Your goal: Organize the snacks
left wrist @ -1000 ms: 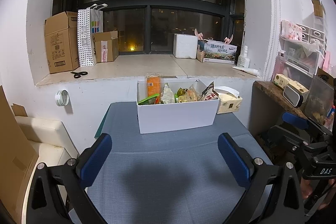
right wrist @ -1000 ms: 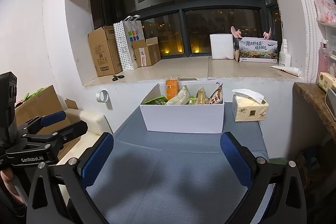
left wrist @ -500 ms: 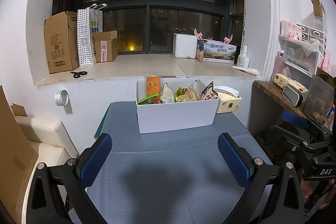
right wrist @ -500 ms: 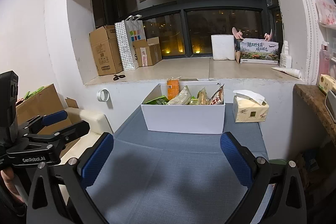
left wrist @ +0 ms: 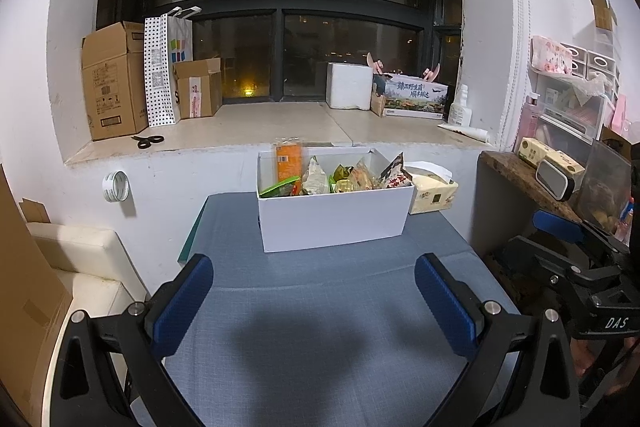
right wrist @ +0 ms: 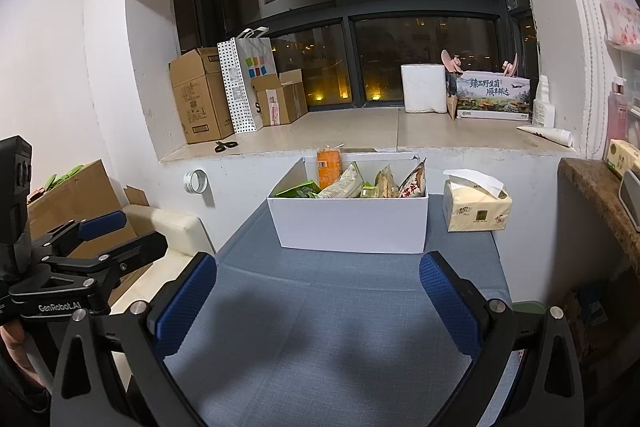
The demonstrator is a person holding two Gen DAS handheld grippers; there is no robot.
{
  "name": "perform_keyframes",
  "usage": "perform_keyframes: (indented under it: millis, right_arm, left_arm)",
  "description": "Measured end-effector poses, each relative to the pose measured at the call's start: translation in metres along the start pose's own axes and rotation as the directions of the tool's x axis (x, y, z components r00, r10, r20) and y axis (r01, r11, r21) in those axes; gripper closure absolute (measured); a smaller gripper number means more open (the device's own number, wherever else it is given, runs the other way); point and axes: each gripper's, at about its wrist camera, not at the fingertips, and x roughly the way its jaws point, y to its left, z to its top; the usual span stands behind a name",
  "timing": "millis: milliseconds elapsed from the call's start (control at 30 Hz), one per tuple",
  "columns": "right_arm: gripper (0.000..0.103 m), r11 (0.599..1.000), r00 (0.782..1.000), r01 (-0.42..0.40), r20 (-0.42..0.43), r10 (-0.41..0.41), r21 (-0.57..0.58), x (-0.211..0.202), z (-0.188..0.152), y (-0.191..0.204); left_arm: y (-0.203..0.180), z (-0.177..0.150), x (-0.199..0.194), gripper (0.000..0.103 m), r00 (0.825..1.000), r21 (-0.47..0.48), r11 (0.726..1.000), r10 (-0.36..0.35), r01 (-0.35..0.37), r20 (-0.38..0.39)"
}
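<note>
Left wrist view: you are holding the left tool spread apart, empty, unmoved since earlier; white snack box sitting at the blue surface rear.
Right wrist view: your right tool is staying spread, empty, having crept slightly toward the box.

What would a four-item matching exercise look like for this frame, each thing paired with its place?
Things:
1. scissors
2. tissue pack
3. orange snack packet
4. tape roll

Places:
A. upright inside the white box
B. on the wall below the windowsill
C. on the blue mat, beside the box
D. on the windowsill, by the cardboard boxes

Pairs: 1-D, 2-C, 3-A, 4-B
</note>
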Motion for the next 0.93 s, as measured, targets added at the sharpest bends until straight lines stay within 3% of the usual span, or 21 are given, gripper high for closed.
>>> perform_keyframes:
  millis: [933]
  right_arm:
    - [0.000, 1.000, 1.000, 0.007, -0.008, -0.007, 0.001, 0.0019, -0.0029, 0.0008]
  left_arm:
    - [0.0040, -0.0024, 0.0023, 0.000, 1.000, -0.020, 1.000, -0.015, 0.015, -0.017]
